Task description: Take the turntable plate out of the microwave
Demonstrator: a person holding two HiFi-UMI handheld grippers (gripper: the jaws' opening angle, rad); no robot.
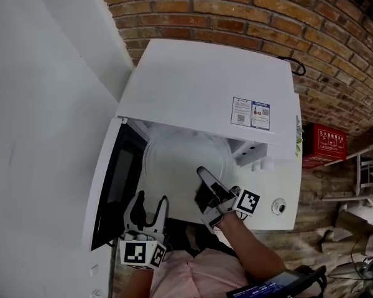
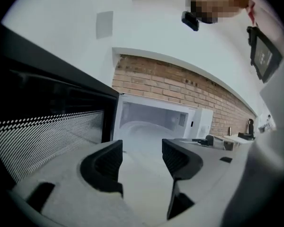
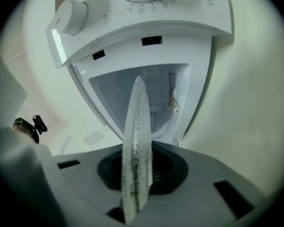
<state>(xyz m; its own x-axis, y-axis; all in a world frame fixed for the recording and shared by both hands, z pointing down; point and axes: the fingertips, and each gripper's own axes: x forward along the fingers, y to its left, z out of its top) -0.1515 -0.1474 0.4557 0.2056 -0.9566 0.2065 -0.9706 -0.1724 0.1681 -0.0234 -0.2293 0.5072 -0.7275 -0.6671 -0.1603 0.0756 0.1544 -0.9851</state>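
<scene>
1. Mid-withdrawal, judging by the layout: easing the turntable plate (image 1: 177, 163) out through the mouth of the white microwave (image 1: 205, 85), near half showing past the front edge, not yet clear of it.
2. Pinching the plate's rim at about 5 o'clock with the right gripper (image 1: 203, 174), jaws closed down thin on the frosted glass edge, seen edge-on in the right gripper view.
3. Holding the left gripper (image 1: 150, 202) spread wide with nothing between its jaws, at 7 o'clock of the plate, just beside the open door (image 1: 115, 179) and aimed into the cavity (image 2: 151, 117).
4. Next, most likely: drawing the plate level toward 6 o'clock until free of the cavity's lip, and bringing the idle left gripper onto the 7 o'clock rim to share the load. Risky otherwise, with a one-edge pinch on smooth glass apt to slip or tip.
5. In the cavity: only the plate's far part, toward 12 o'clock; nothing else made out inside. Door swung out at 9 o'clock.
</scene>
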